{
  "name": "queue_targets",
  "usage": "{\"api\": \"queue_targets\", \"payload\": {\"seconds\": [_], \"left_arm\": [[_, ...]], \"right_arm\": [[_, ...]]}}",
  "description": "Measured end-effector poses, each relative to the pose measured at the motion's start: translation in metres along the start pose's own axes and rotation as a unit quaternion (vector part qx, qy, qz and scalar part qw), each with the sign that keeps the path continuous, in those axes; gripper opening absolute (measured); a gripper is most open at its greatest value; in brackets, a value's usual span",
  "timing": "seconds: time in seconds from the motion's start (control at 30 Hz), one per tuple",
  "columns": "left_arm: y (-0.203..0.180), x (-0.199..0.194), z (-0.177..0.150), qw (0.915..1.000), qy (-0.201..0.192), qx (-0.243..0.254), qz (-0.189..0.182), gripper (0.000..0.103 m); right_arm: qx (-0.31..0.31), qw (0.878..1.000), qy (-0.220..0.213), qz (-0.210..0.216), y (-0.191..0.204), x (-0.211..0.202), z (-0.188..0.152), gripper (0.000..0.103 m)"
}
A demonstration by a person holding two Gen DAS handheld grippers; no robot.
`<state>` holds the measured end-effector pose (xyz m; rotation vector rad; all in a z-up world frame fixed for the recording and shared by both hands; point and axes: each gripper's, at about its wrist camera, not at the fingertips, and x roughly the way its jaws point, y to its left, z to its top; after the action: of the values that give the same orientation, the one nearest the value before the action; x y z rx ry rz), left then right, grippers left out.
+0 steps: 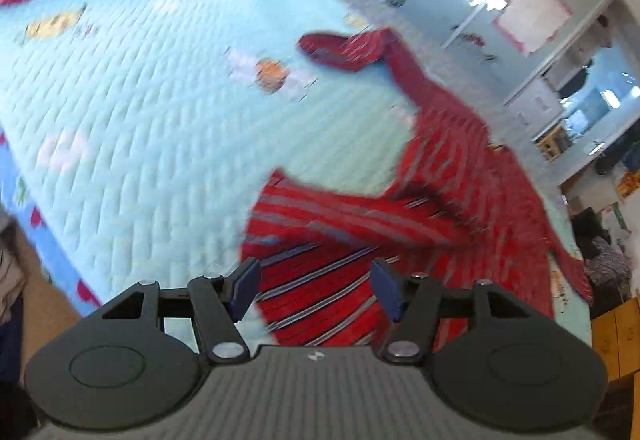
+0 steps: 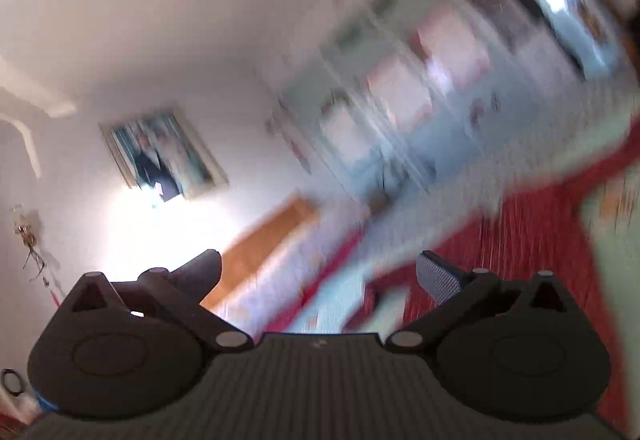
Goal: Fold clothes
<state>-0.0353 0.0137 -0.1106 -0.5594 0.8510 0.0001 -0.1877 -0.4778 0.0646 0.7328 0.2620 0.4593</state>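
Red striped garment (image 1: 420, 208) lies beneath left gripper (image 1: 316, 290).

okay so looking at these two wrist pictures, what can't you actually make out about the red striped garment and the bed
- Left wrist view: the red striped garment near edge is hidden behind the left gripper.
- Left wrist view: prints on the blue quilt are smeared by motion blur.
- Right wrist view: beyond the right gripper, only red streaks show; folds unreadable.
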Motion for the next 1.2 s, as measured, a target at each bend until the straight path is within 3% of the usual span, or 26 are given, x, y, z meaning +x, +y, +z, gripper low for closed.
{"api": "queue_targets", "payload": {"seconds": [0.13, 0.2, 0.27, 0.37, 0.47, 0.53, 0.6, 0.63, 0.77, 0.83, 0.9, 1.0, 1.07, 1.13, 1.17, 1.2], "left_arm": [[0.007, 0.021, 0.008, 0.9991, -0.003, 0.030, 0.030, 0.063], [0.011, 0.033, 0.017, 0.9983, -0.004, 0.045, 0.037, 0.063], [0.020, 0.050, 0.028, 0.9985, 0.007, 0.042, 0.035, 0.063], [0.035, 0.080, 0.041, 0.9986, 0.047, 0.011, 0.021, 0.063], [0.036, 0.100, 0.046, 0.9966, 0.079, -0.010, -0.021, 0.062], [0.035, 0.107, 0.044, 0.9957, 0.084, -0.029, -0.027, 0.054], [0.032, 0.109, 0.045, 0.9949, 0.087, -0.035, -0.038, 0.007], [0.029, 0.110, 0.045, 0.9941, 0.093, -0.035, -0.045, 0.007], [-0.013, 0.078, 0.036, 0.9968, 0.041, 0.066, -0.020, 0.005], [-0.042, 0.047, 0.028, 0.9918, 0.001, 0.123, -0.037, 0.005], [-0.077, 0.013, 0.011, 0.9780, -0.019, 0.195, -0.071, 0.005], [-0.129, -0.031, -0.021, 0.9426, -0.016, 0.306, -0.133, 0.007], [-0.158, -0.038, -0.063, 0.9061, 0.023, 0.399, -0.139, 0.009], [-0.169, -0.037, -0.097, 0.8784, 0.085, 0.439, -0.169, 0.013], [-0.171, -0.035, -0.115, 0.8673, 0.107, 0.457, -0.166, 0.016], [-0.170, -0.033, -0.128, 0.8647, 0.112, 0.467, -0.147, 0.016]], "right_arm": [[0.070, 0.985, 0.150, -0.048, -0.018, 0.069, -0.080, 0.103], [0.096, 0.974, 0.199, -0.055, -0.020, 0.086, -0.118, 0.103], [0.103, 0.968, 0.220, -0.060, -0.020, 0.095, -0.134, 0.103], [0.108, 0.968, 0.213, -0.077, -0.019, 0.093, -0.135, 0.103], [0.114, 0.970, 0.191, -0.096, -0.020, 0.076, -0.136, 0.103], [0.116, 0.971, 0.177, -0.111, -0.024, 0.063, -0.138, 0.103], [0.119, 0.971, 0.169, -0.124, -0.029, 0.054, -0.137, 0.103], [0.121, 0.970, 0.167, -0.130, -0.032, 0.051, -0.138, 0.103], [0.129, 0.967, 0.163, -0.147, -0.047, 0.040, -0.141, 0.103], [0.139, 0.965, 0.160, -0.157, -0.057, 0.037, -0.143, 0.103], [0.155, 0.963, 0.153, -0.159, -0.066, 0.035, -0.144, 0.103], [0.161, 0.963, 0.144, -0.158, -0.072, 0.028, -0.144, 0.103], [0.155, 0.965, 0.143, -0.156, -0.073, 0.028, -0.145, 0.103], [0.152, 0.966, 0.145, -0.151, -0.073, 0.029, -0.146, 0.103], [0.153, 0.966, 0.146, -0.150, -0.073, 0.029, -0.146, 0.103], [0.153, 0.966, 0.146, -0.148, -0.072, 0.028, -0.147, 0.103]]}}
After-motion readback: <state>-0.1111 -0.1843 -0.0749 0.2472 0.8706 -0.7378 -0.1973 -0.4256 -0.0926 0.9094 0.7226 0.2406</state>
